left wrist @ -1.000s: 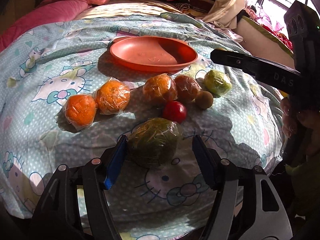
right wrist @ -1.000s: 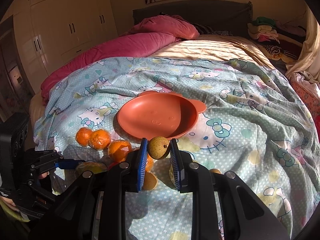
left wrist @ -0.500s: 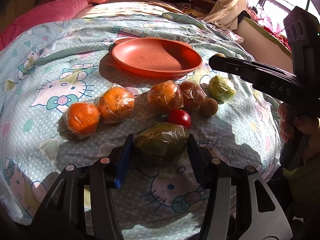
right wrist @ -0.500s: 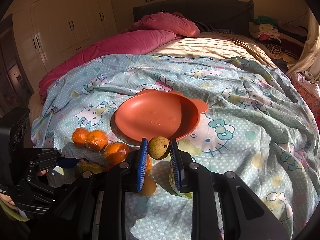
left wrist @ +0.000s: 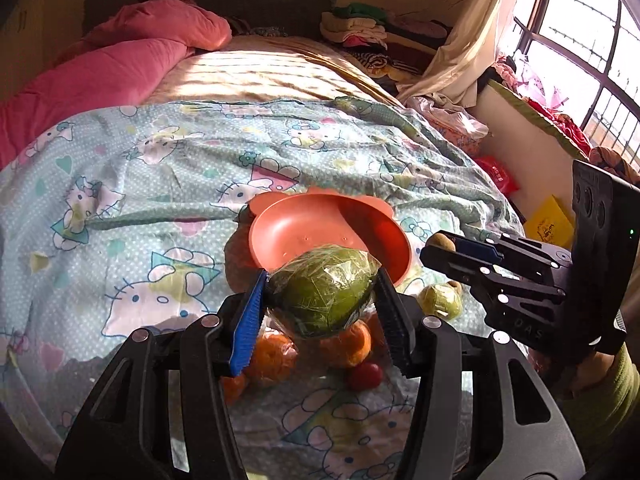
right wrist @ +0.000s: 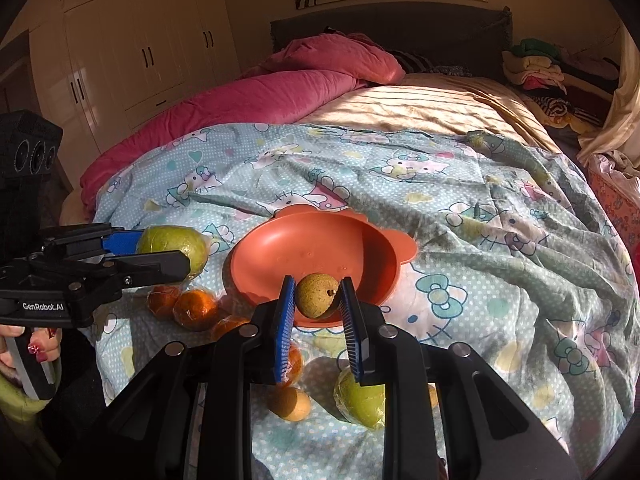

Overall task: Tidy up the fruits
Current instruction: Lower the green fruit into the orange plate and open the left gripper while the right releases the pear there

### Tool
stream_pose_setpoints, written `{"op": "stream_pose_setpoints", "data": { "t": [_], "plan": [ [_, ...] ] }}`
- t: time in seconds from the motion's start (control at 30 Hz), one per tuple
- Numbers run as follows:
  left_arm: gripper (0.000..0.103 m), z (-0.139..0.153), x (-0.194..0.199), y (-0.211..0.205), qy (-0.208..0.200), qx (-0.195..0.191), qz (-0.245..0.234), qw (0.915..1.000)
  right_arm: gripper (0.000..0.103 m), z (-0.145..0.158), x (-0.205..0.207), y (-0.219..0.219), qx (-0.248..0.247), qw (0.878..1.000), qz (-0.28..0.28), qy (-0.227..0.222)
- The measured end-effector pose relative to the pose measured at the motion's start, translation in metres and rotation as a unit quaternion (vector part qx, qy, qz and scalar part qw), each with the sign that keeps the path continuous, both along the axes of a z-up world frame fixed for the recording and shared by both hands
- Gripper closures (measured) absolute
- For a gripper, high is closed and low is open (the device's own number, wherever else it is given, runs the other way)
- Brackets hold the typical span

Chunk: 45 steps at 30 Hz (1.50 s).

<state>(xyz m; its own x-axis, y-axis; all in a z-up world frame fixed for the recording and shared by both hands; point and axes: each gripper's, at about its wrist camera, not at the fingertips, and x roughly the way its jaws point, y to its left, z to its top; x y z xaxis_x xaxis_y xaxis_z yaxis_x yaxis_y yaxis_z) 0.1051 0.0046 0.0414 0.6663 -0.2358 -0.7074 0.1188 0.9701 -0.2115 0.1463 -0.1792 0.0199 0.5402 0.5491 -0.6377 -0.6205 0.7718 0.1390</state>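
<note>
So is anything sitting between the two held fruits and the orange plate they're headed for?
Nothing visible. The left gripper holds the wrapped green fruit and the right gripper the small brown fruit, both near the plate, which is empty.

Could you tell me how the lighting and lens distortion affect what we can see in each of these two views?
Left wrist view: the window is blown out white, the wrapped green fruit in the left gripper shows film glare, and the edges curve and darken. Right wrist view: hard sun stripes the bed, the brown fruit in the right gripper is sharp, the corners are black.
</note>
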Motion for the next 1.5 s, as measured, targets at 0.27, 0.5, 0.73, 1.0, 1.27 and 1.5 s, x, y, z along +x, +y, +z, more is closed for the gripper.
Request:
{"op": "stream_pose_setpoints", "data": {
  "t": [0.27,0.5,0.73,1.0,1.27,1.5],
  "plan": [
    [0.059,-0.019,0.052,0.004,0.026,0.0,0.002,0.9997,0.081,-0.012,0.022,0.016,-0.038,0.999,0.023,0.009],
    [0.059,-0.042,0.072,-0.001,0.049,0.0,-0.003,0.9988,0.081,-0.025,0.032,0.028,-0.061,0.997,0.038,0.023],
    [0.059,-0.057,0.083,-0.007,0.067,0.004,-0.013,0.9977,0.081,-0.035,0.039,0.036,-0.087,0.994,0.049,0.035],
    [0.058,-0.064,0.088,-0.009,0.076,0.003,-0.019,0.9969,0.081,-0.041,0.042,0.04,-0.106,0.992,0.055,0.045],
    [0.058,-0.065,0.088,-0.008,0.078,0.002,-0.021,0.9967,0.081,-0.043,0.044,0.045,-0.115,0.99,0.059,0.054],
    [0.058,-0.065,0.088,-0.007,0.078,0.002,-0.02,0.9967,0.076,-0.041,0.04,0.043,-0.107,0.991,0.058,0.049]
  ]
}}
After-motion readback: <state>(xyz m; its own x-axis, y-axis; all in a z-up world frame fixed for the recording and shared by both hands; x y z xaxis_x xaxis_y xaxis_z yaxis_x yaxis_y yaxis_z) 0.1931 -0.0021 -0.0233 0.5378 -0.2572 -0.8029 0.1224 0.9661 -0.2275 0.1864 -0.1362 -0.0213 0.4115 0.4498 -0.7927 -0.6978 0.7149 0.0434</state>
